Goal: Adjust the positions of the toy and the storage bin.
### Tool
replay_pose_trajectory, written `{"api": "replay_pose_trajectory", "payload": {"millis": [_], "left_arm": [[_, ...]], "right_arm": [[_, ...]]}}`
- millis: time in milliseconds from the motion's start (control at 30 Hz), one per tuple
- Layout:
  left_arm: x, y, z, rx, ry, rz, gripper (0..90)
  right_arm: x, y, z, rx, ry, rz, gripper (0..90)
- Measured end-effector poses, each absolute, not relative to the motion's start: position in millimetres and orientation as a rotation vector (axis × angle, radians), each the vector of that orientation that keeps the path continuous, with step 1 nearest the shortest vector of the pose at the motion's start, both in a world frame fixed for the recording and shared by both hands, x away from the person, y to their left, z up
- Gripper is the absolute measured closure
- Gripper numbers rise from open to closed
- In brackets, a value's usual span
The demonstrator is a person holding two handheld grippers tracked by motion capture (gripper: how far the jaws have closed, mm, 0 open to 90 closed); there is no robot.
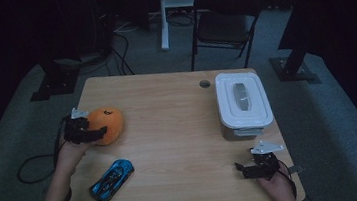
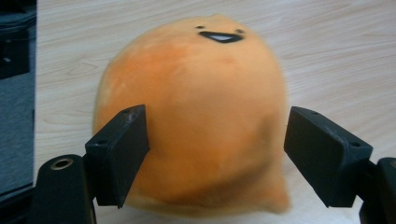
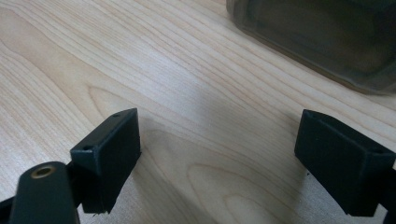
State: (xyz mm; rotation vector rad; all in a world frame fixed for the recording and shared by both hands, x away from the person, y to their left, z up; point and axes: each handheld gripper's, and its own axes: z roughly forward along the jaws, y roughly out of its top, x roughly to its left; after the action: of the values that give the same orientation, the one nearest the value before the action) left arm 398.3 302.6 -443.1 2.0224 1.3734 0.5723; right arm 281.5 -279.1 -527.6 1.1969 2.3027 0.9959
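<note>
Your left tongs (image 2: 217, 156) stand released astride the orange plush toy (image 2: 191, 116) near the table's (image 1: 167, 111) left edge, while your right tongs (image 3: 219, 163) hang released over bare wood near the white-lidded container (image 1: 243, 103), a blue toy car (image 1: 112, 179) between.

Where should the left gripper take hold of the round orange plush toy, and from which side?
Across its wide, soft middle, coming in low from the table's left edge, probably. The round orange plush toy sits on its flat base, face end pointing away, and bulges widest at mid-height. The left gripper is open, one jaw on each flank, so closing there should squeeze the belly evenly.
</note>
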Motion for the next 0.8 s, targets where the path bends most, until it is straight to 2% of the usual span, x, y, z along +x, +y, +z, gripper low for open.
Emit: {"api": "replay_pose_trajectory", "payload": {"millis": [333, 500, 567, 800], "left_arm": [[420, 310, -467, 2.085, 1.425, 0.484, 21.7], [417, 308, -462, 2.038, 1.38, 0.503, 56.1], [415, 308, -456, 2.013, 1.362, 0.51, 64.7], [408, 294, -434, 2.004, 1.211, 0.531, 68.9]], "right_arm": [[281, -279, -528, 1.197, 2.302, 0.996, 13.9], [281, -279, -528, 1.197, 2.302, 0.995, 13.9], [281, -279, -528, 1.198, 2.302, 0.996, 13.9], [281, -279, -528, 1.197, 2.303, 0.996, 13.9]]}}
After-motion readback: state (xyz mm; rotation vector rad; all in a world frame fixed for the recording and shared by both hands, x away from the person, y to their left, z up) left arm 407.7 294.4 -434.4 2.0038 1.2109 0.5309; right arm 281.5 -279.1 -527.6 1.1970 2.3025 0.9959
